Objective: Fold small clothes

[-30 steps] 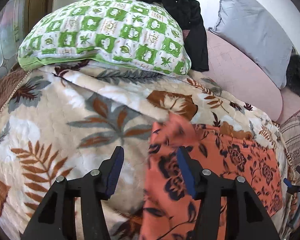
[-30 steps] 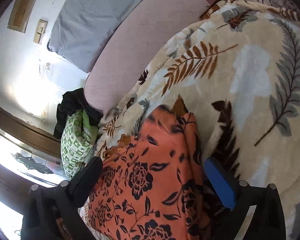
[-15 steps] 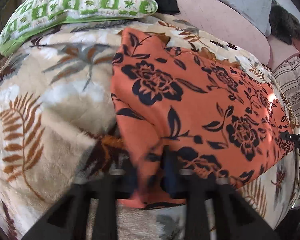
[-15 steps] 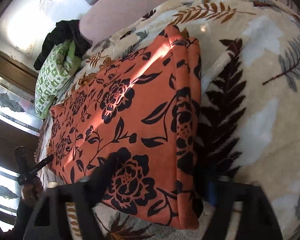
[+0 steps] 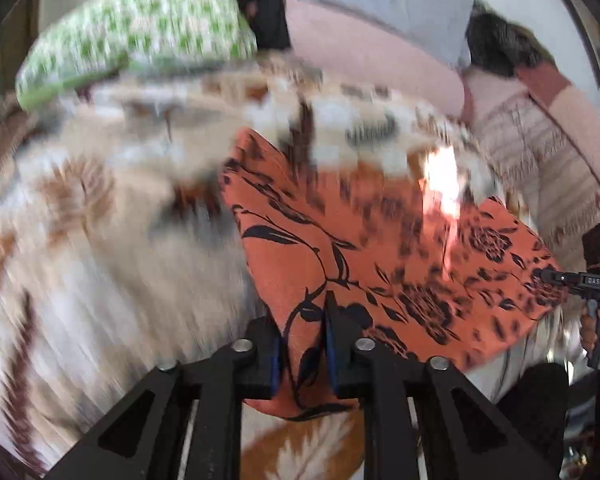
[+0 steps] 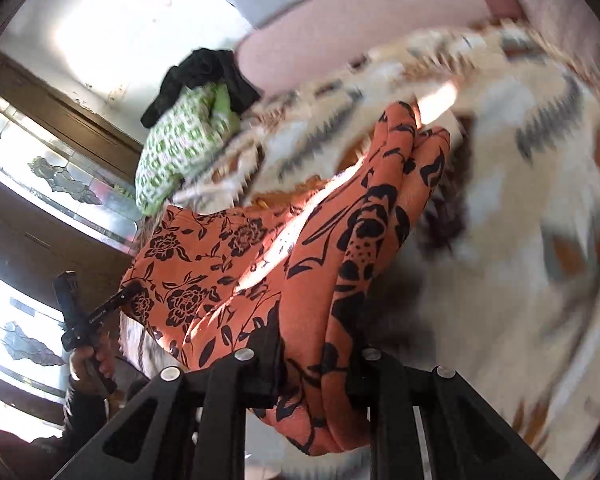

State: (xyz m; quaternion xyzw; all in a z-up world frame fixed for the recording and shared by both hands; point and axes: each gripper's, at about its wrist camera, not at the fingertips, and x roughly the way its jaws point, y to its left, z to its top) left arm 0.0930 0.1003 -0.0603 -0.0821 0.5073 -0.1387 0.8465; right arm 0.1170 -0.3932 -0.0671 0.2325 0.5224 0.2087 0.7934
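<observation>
We see the orange floral garment (image 5: 380, 248) lying on the leaf-print blanket (image 5: 100, 248), its near edge pinched at one corner by the left gripper (image 5: 302, 346) and at the other by the right gripper (image 6: 320, 364), both clamped narrow on the cloth. Beyond the garment's far edge the blanket runs bare up to the green-checked pillow (image 5: 140, 32). To the garment's sides bare blanket also shows.

A leaf-print blanket (image 5: 100, 240), green-checked pillow (image 5: 140, 36), black garment (image 5: 260, 4) and grey cushion (image 5: 392, 4).
</observation>
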